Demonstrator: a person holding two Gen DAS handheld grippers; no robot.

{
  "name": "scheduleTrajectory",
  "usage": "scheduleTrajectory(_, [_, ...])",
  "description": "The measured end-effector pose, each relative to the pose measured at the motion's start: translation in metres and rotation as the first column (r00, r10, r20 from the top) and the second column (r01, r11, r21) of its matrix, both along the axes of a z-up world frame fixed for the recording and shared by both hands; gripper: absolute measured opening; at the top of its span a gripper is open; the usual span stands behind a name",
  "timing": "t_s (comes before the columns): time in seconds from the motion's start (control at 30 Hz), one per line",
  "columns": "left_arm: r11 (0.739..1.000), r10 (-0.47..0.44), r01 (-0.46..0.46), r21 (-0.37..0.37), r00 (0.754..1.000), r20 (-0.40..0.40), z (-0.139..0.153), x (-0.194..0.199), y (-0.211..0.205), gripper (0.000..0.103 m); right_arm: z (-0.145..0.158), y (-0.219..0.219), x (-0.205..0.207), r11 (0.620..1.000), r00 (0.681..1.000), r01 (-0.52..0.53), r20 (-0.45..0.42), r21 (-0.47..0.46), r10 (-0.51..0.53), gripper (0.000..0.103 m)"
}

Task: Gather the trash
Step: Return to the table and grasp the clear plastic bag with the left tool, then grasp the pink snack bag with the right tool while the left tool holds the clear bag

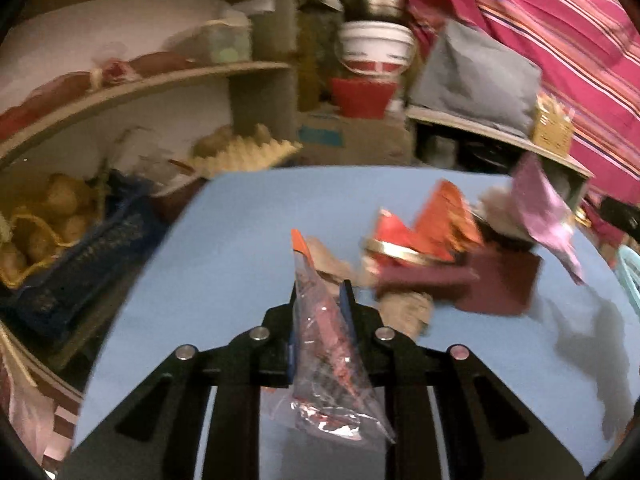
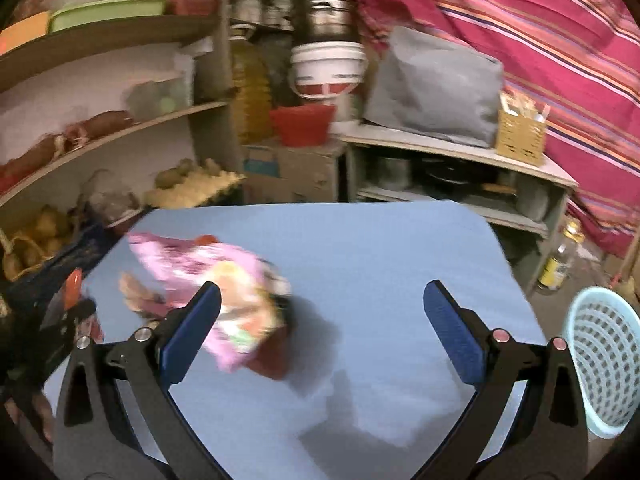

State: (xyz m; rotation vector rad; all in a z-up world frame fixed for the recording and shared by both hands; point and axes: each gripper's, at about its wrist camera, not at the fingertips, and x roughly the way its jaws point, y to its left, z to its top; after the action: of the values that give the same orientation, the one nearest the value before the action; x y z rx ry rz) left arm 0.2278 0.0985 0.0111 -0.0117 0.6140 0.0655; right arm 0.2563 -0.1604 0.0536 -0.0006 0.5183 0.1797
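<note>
Wrapper (image 1: 324,344), clear with red print, clamped upright between closed jaws of left gripper (image 1: 322,300) at lower centre of left view, above blue table (image 1: 224,248). Trash pile (image 1: 452,248) right of centre there, red and pink packets blurred. In right view: pink packet (image 2: 212,280) left of centre, right gripper (image 2: 322,308) spread wide and empty, basket (image 2: 604,364) at right edge.
</note>
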Motion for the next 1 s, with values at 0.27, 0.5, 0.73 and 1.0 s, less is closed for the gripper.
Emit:
scheduleTrajectory(0.27, [0.998,0.061,-0.061,-0.011,0.998,0.018,0.002,-0.007,0.034,0.018,-0.014,0.049,0.006,0.994,0.997,-0.078,-0.026,-0.072,0.076,0.099])
scheduleTrajectory(0.5, [0.997,0.078,-0.078,-0.006,0.997,0.016,-0.002,-0.010,0.044,0.018,-0.026,0.086,0.016,0.975,0.999,-0.038,0.007,-0.220,0.041,0.098])
scheduleTrajectory(0.73, [0.997,0.072,-0.072,-0.016,0.997,0.019,0.001,-0.008,0.042,0.018,-0.024,0.082,0.024,0.972,0.998,-0.067,-0.007,-0.225,0.067,0.051])
scheduleTrajectory(1.0, [0.999,0.037,-0.037,-0.006,0.999,0.036,0.007,-0.007,0.021,0.018,0.005,0.004,0.032,0.999,0.997,-0.036,-0.063,0.022,0.037,0.042])
